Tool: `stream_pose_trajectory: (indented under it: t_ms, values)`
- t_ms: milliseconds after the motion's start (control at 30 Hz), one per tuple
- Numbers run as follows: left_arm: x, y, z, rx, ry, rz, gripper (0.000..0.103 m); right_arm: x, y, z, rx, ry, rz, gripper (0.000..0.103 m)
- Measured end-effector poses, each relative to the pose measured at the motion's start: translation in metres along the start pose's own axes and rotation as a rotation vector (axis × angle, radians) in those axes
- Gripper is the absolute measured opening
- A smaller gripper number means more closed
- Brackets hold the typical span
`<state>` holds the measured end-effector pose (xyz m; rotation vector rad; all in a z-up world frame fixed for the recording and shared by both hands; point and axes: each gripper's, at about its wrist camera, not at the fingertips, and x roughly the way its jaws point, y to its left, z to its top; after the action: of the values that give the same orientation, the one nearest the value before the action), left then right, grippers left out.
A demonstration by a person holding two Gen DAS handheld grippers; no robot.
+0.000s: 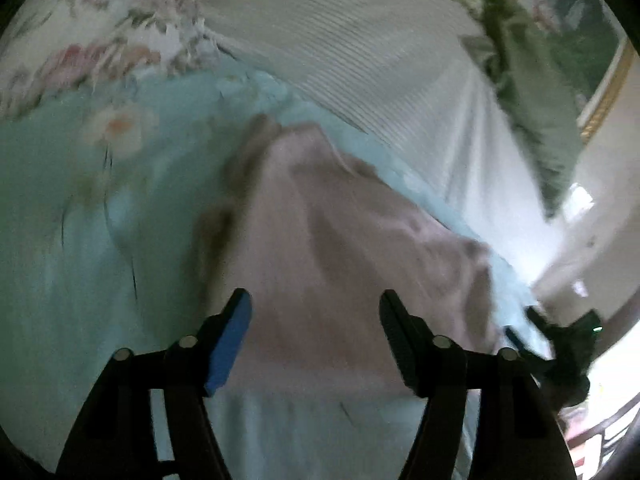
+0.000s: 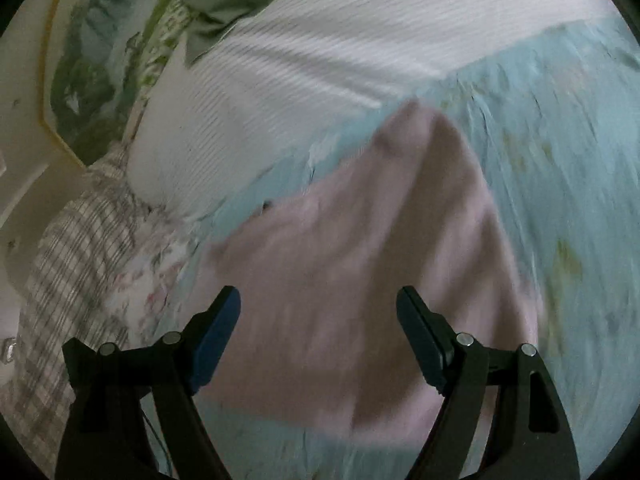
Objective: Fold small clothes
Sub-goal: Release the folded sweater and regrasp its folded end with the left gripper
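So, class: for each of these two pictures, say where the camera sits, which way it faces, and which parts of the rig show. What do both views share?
Left wrist: sits on the left gripper, looking forward and down along its open fingers at the pink garment on the light blue floral bedspread; the right gripper shows at the right edge.
Right wrist: sits on the right gripper, facing down over the same garment; only its own open fingers show.
Shared: garment, bedspread, white ribbed cloth.

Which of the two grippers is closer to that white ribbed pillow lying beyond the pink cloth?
Hard to call; neither is clearly nearer. The left gripper and right gripper both hang open over the crumpled pink cloth, with the white ribbed pillow well beyond each.
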<state>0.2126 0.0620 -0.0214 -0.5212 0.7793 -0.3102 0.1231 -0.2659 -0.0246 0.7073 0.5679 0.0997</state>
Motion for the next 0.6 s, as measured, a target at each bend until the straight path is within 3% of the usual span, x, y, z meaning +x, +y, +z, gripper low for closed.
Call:
stream_pose_trajectory:
  t_ms: [67, 300, 600]
  values:
    - [-0.01, 0.002, -0.025, -0.05, 0.006, -0.047, 0.081, -0.006, 0.0, -0.021, 0.022, 0.01, 0.015, 0.081]
    - [0.001, 0.014, -0.073, -0.214, 0.112, -0.101, 0.081, -0.028, 0.013, -0.057, 0.002, 0.02, 0.02, 0.081]
    - [0.028, 0.018, -0.058, -0.298, 0.017, -0.054, 0.082, -0.036, 0.021, -0.068, -0.004, 0.021, 0.034, 0.081]
